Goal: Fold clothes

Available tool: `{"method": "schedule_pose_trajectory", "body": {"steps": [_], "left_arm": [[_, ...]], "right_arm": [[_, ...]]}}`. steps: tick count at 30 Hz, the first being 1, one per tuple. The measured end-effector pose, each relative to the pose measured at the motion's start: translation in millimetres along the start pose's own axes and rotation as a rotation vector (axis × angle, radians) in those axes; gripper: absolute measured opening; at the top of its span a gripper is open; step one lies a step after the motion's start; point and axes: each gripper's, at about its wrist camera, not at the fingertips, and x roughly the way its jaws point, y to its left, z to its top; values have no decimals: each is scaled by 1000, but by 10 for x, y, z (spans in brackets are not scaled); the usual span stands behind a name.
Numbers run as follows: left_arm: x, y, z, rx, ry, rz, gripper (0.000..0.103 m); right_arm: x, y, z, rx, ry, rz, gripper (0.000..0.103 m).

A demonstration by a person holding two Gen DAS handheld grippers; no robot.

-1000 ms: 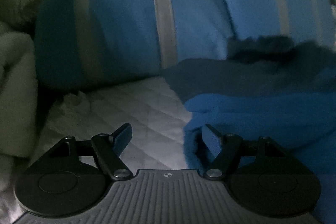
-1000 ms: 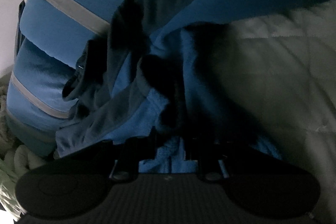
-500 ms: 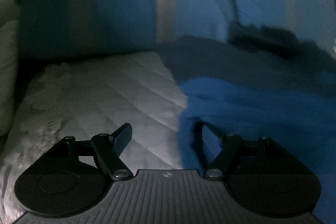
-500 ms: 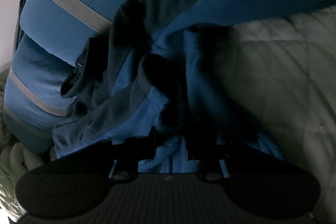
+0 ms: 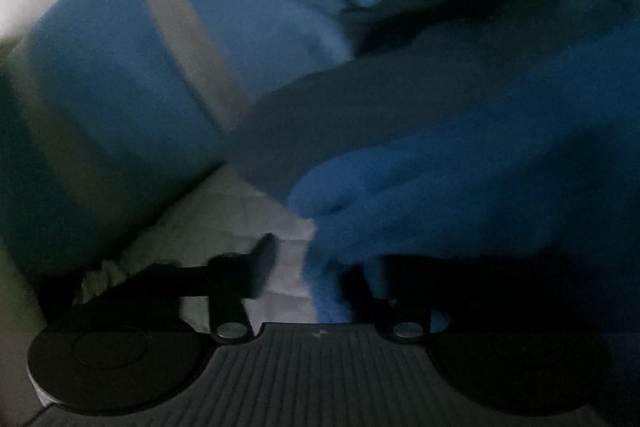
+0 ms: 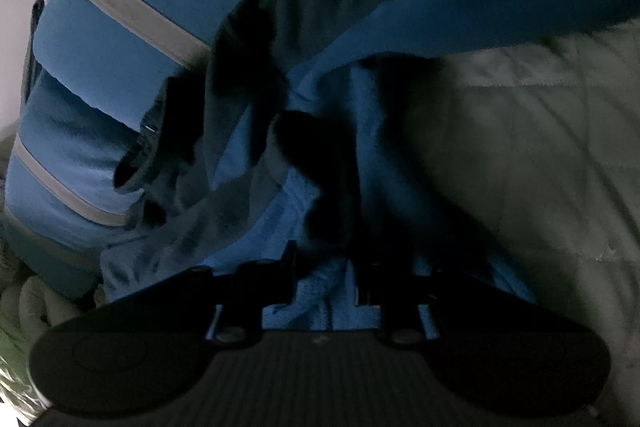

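Note:
A blue fleece garment with a dark grey outer side (image 5: 460, 187) lies crumpled on the white quilted bed. In the left wrist view its blue edge sits between my left gripper's (image 5: 316, 263) fingers, which stand a little apart around it. In the right wrist view the same garment (image 6: 360, 39) hangs bunched in front of my right gripper (image 6: 324, 267), whose fingers are close together on a fold of blue fleece. The scene is dark and the left view is blurred.
A blue pillow with grey stripes (image 5: 168, 39) lies behind the garment; it also shows in the right wrist view (image 6: 120, 7). The white quilted bedcover (image 6: 540, 147) spreads to the right. A pale green fluffy blanket (image 6: 24, 307) lies at the far left.
My left gripper has moved forward and right onto the garment's blue edge, and its fingers have closed partway around it. The right gripper holds its fold and has barely moved.

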Motion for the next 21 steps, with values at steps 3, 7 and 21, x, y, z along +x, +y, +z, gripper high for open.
{"method": "schedule_pose_trajectory", "body": {"steps": [3, 7, 21], "left_arm": [[-80, -64, -18, 89, -23, 26, 17], [-211, 63, -27, -7, -91, 91, 13], [-71, -285, -598, 262, -87, 129, 14]], "right_arm": [[-91, 69, 41, -17, -36, 40, 24], [-201, 220, 121, -81, -110, 111, 16], [-196, 22, -38, -47, -77, 149, 15]]}}
